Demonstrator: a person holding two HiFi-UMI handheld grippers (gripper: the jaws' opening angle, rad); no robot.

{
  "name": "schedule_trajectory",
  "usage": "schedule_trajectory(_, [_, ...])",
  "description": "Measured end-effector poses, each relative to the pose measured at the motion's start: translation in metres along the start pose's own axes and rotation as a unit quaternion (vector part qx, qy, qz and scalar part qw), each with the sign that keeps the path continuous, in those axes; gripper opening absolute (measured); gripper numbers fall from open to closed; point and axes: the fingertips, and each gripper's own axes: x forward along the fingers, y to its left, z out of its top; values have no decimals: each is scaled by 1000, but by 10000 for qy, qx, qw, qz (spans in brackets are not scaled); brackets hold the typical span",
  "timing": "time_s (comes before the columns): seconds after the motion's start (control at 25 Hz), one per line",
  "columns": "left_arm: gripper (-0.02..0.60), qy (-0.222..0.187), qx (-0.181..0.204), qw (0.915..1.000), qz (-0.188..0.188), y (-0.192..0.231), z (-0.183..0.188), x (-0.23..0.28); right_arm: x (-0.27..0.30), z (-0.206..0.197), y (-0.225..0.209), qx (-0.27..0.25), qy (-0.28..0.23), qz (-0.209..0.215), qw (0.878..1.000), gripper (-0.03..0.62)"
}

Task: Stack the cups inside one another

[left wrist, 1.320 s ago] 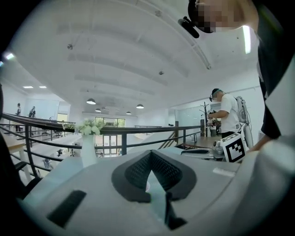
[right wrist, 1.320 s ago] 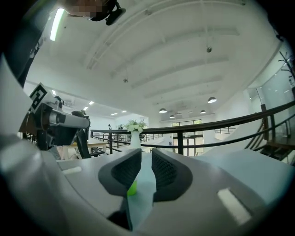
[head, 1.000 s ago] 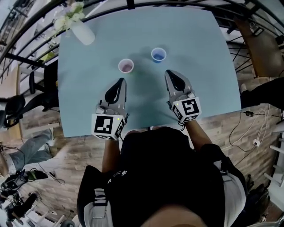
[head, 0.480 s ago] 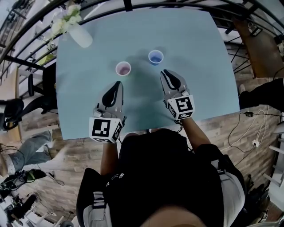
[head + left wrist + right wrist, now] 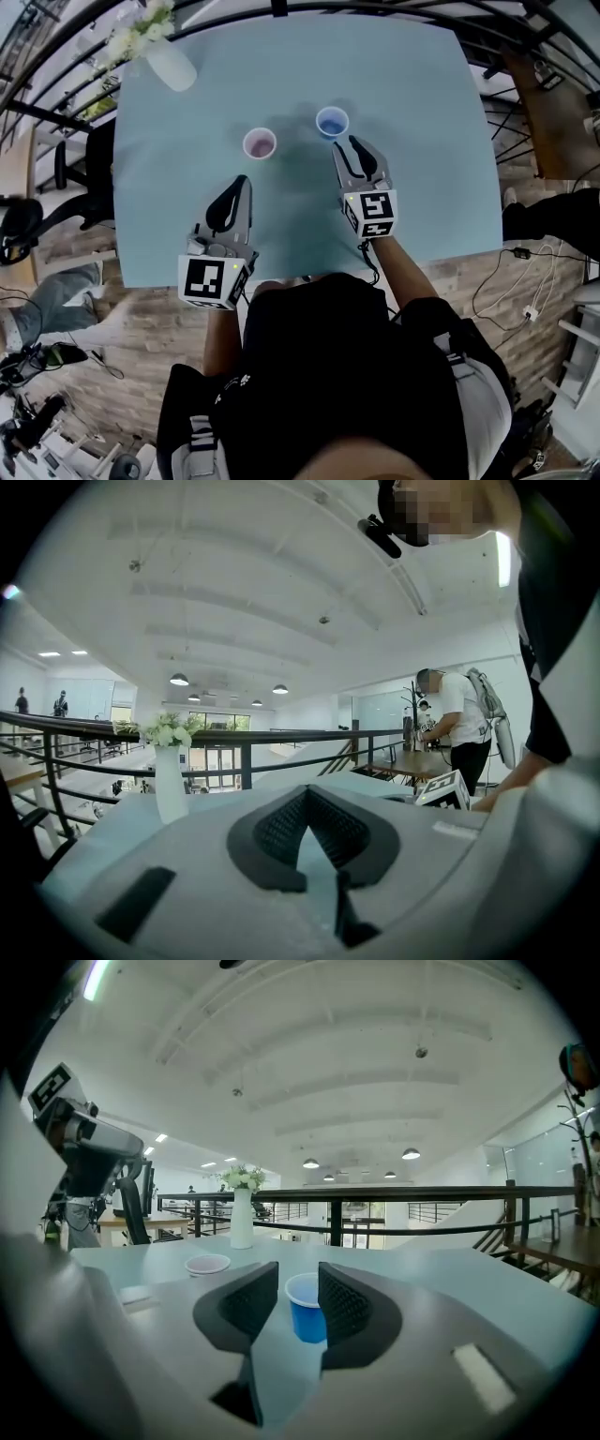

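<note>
The right tool (image 5: 356, 150), just opening with nothing inside, faces the blue cup (image 5: 332, 122). Next it must enclose it. The left tool (image 5: 236, 183) is clenched.

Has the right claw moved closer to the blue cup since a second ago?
Yes. The right claw has moved closer to the blue cup. Its jaws have just been opening; the cup stands just ahead of them, ungripped.

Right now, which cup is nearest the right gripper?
The blue cup, just beyond the right gripper, whose fingers have just been opening, empty; the pink cup sits farther left.
</note>
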Motion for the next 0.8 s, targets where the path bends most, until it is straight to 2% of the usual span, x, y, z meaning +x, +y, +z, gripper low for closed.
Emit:
schedule_trajectory(0.2, [-8, 114, -21, 9996, 246, 8, -5, -8, 16, -14, -7, -91, 123, -61, 9999, 167])
schedule_trajectory(0.36, [-8, 201, -49, 9989, 412, 15, -10, -15, 27, -21, -13, -106, 149, -166, 9997, 214])
schedule_trajectory(0.6, [-8, 258, 1, 9978, 604, 24, -14, -21, 42, -29, -11, -6, 200, -48, 9998, 285])
schedule_trajectory(0.72, [-8, 369, -12, 9967, 720, 28, -17, -25, 49, -31, -12, 56, 208, -60, 9997, 299])
schedule_trajectory(0.8, [-8, 409, -16, 9962, 768, 31, -20, -27, 55, -31, -14, 109, 207, -103, 9997, 334])
